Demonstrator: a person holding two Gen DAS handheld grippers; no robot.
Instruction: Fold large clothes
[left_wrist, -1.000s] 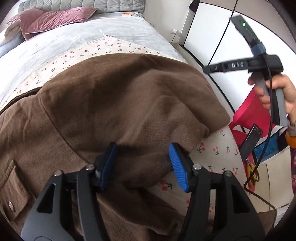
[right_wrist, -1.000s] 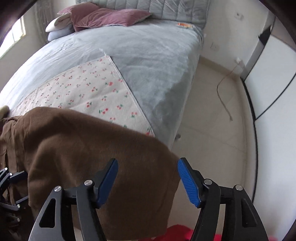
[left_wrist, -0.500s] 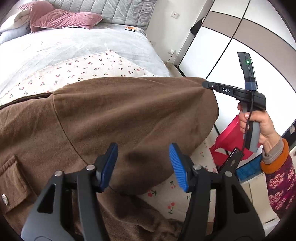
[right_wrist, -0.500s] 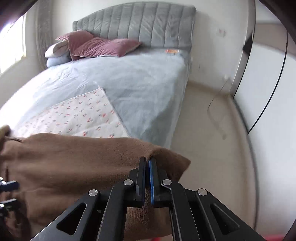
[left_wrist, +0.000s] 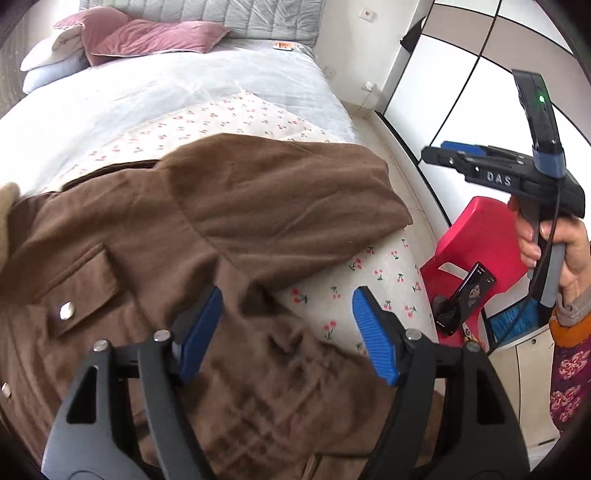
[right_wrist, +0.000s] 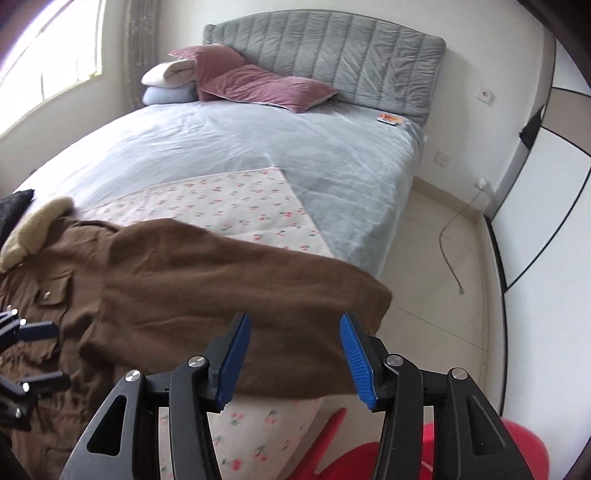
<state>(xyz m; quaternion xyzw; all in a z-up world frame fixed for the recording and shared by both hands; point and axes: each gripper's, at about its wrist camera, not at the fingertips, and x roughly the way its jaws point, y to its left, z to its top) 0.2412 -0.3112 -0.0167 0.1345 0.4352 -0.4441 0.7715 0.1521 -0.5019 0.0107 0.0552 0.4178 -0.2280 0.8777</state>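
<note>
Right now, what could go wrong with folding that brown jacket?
The brown jacket's sleeve lies at the bed's edge, and the right gripper is open, so the sleeve might slip towards the floor. The left gripper is open too; nothing pins the jacket. The phone on the red stool could get knocked.

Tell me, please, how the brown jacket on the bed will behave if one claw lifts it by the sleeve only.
The brown jacket will probably be floppy: its sleeve lies limp and creased over the body. It looks thick, so likely rather heavy, and the rest may drag on the cherry-print cloth. The fabric looks matte, so slipping seems unlikely. Both the left claw and right claw are open now.
</note>
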